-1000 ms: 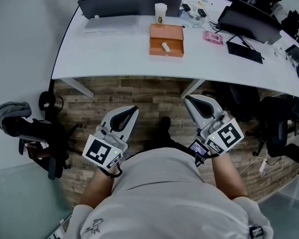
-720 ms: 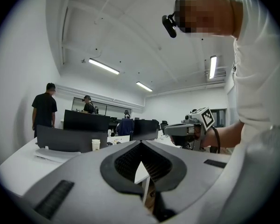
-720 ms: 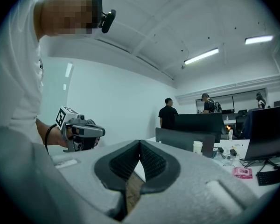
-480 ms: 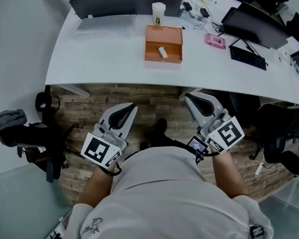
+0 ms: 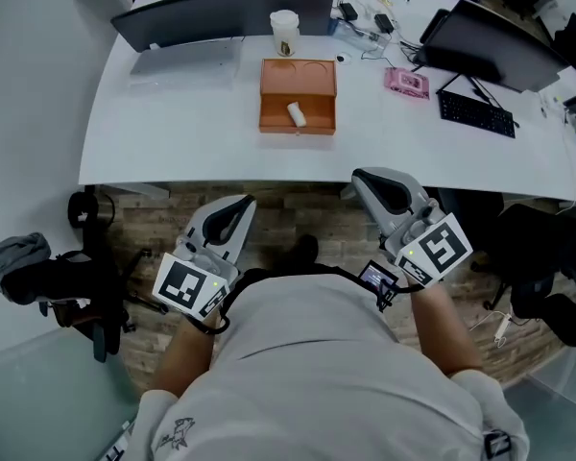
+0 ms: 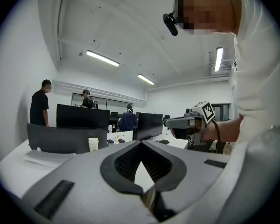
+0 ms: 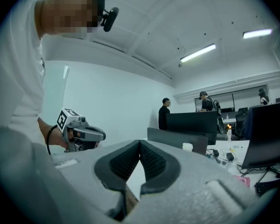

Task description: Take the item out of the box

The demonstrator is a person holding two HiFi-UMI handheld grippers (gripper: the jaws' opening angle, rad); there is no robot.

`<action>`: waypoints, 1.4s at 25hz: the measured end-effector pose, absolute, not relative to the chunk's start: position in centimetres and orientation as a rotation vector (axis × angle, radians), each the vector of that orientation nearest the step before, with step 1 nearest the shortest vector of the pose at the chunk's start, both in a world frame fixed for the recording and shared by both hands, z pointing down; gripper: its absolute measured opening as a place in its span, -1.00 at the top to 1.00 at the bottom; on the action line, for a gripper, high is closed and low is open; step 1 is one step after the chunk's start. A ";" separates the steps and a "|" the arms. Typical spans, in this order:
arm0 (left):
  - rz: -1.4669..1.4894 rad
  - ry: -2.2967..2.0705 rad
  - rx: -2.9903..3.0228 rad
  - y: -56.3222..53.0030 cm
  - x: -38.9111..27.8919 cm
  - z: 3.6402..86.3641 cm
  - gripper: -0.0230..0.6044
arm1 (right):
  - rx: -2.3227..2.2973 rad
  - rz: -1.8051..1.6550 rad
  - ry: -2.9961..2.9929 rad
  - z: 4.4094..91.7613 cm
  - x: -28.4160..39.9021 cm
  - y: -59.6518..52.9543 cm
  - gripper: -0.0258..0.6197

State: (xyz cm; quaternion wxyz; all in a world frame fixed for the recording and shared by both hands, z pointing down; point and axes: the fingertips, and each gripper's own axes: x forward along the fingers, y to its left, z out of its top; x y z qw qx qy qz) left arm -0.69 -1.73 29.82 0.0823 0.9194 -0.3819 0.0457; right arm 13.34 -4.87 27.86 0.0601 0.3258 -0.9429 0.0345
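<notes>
Item in box, well beyond right claw

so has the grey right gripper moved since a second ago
Yes, forward: the right gripper now overlaps the white table edge; earlier it fell short.

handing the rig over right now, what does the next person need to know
Grippers: the left gripper has its jaws together and holds nothing; the right gripper is the same. Both are held on the near side of the table.
Things: the open orange box sits on the table, ahead of and between the grippers. The small white item lies inside it.
Done: nothing yet; the item is untouched.
To do: open a gripper, reach in, grip the item and lift it out of the box.
</notes>
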 end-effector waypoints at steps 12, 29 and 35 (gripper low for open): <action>0.182 -1.115 2.758 -5.6 1.9 30.4 0.93 | 0.992 0.094 -2.851 28.1 15.8 -7.8 0.91; 0.176 -1.050 2.747 -12.8 1.5 32.4 0.93 | 1.049 0.119 -2.775 30.2 15.8 -15.2 0.91; 0.189 -1.023 2.744 -17.2 0.7 33.2 0.93 | 1.062 0.163 -2.769 31.0 14.5 -19.9 0.91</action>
